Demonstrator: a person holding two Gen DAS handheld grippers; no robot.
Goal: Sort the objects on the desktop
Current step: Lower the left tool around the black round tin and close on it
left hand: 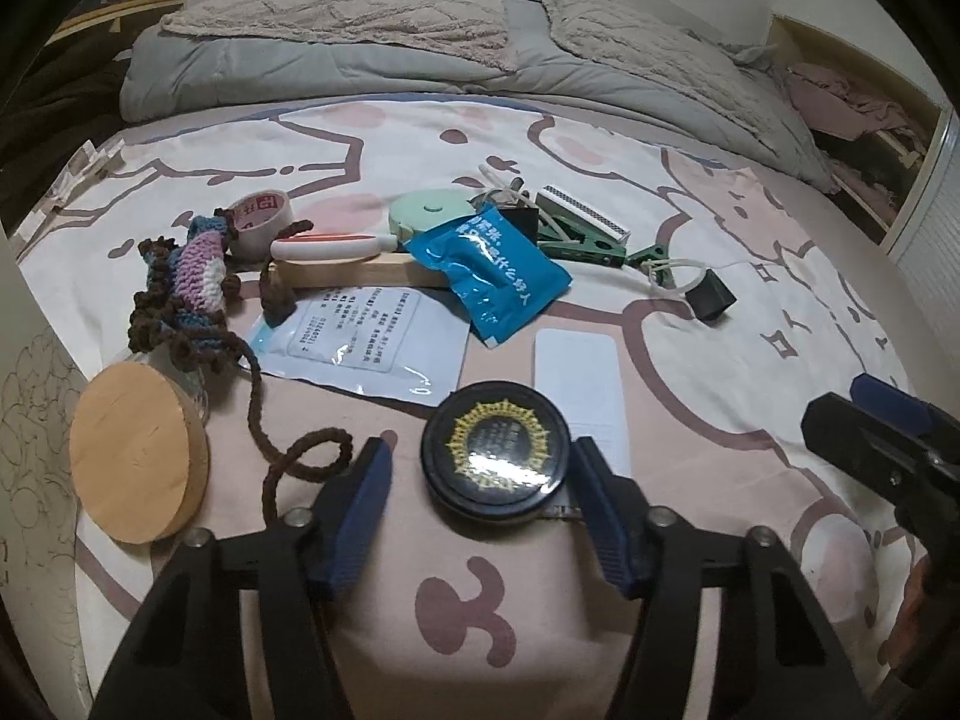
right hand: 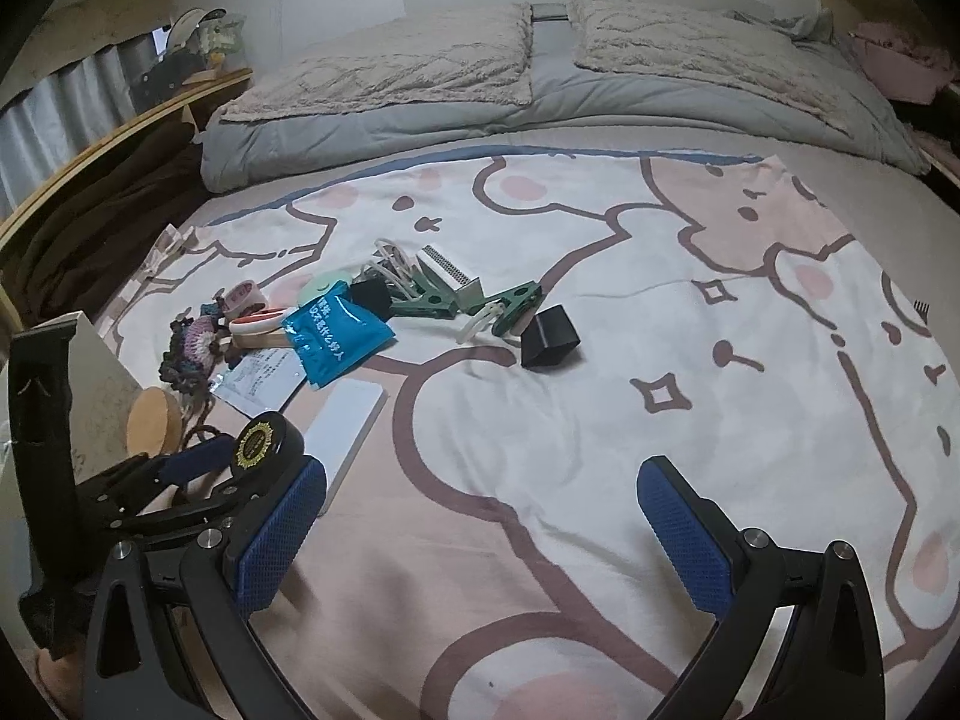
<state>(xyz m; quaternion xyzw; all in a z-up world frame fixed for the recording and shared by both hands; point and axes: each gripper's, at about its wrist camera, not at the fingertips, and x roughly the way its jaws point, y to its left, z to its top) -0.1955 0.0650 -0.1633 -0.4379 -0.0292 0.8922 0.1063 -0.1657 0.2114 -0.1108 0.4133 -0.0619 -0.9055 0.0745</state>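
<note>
Bedspread (left hand: 750, 312) with cartoon print, spread flat, bearing all items; grey quilt (left hand: 336, 69) and two fluffy pillows (left hand: 360, 6) heaped at far end.

Left gripper (left hand: 480, 516) low over near edge, jaws parted, straddling round black tin (left hand: 495, 459); right pad touching or just beside tin's rim, left pad clear of it. Tin closed, gold emblem on lid, resting on spread. Contents not visible.

Right gripper (right hand: 483, 531) hovering above bare spread to the right, fingers spread wide, holding nothing.

Round wooden disc (left hand: 139, 453) at left, leaning over a glass vessel; contents of vessel not discernible.

White sachet (left hand: 366, 339) printed with text, flat, beyond tin. White card (left hand: 579, 384) just beside tin, far right side.

Crocheted toy (left hand: 192, 282) left of sachet, brown cord trailing toward left pad.

Blue foil packet (left hand: 489, 270) overlapping sachet's far corner and a wooden block (left hand: 360, 273); white and orange oblong item (left hand: 330, 246) on top of block.

Tape roll (left hand: 259, 219) upright beside toy. Mint round case (left hand: 429, 213) behind packet.

Green clips (left hand: 585, 243) and white-topped box (left hand: 582, 207) clustered further right. Small black open box (left hand: 711, 297) apart from cluster; nothing seen inside.
</note>
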